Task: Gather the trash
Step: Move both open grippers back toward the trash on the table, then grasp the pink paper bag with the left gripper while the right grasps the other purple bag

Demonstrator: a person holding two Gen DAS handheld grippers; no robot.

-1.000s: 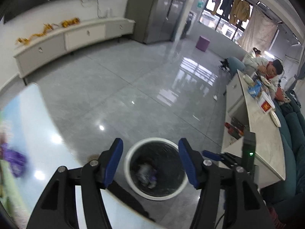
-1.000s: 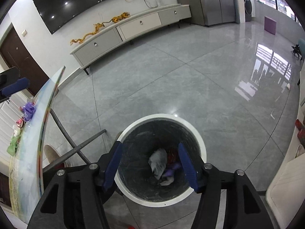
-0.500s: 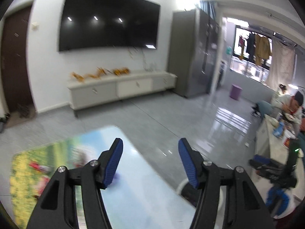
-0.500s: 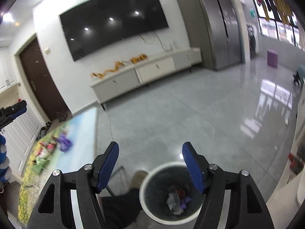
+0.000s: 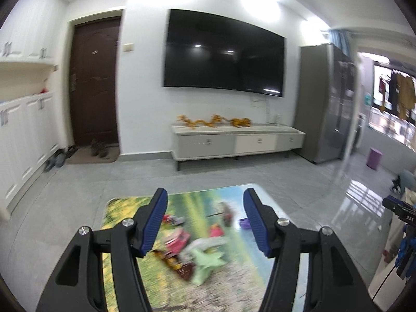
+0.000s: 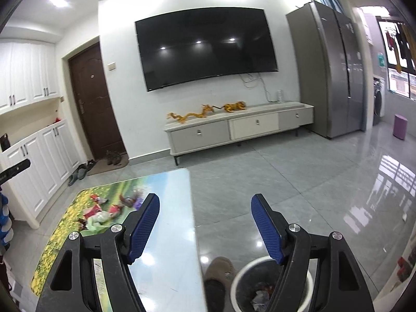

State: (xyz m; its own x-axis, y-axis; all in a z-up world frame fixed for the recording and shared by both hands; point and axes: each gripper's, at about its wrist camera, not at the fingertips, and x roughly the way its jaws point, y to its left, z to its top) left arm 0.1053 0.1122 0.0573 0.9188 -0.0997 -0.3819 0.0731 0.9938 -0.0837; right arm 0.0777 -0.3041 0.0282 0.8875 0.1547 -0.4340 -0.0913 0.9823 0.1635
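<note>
In the left wrist view we see cabinets (image 5: 23,140) at the left edge, then a door (image 5: 95,83), a TV (image 5: 223,54) at centre and a fridge (image 5: 325,98) at the right. Low in the frame our left gripper (image 5: 204,219) hangs over the counter (image 5: 122,208), its fingers (image 5: 153,221) spread wide with nothing between them. The trash (image 5: 192,249) lies on the counter between and just beyond them — blurred red, pink, brown and pale green wrappers bunched together, with a purple scrap (image 5: 244,224) apart to the right.

In the right wrist view the same trash (image 6: 104,212) sits at the lower left on the counter (image 6: 169,197), left of our right gripper (image 6: 205,225). Its fingers (image 6: 144,223) are also wide apart and bare. Below centre a slipper (image 6: 219,269) rests on the floor (image 6: 299,176); just right of it stands the bin (image 6: 260,288) — white rim, dark liner, crumpled litter inside — partly behind the right finger.
</note>
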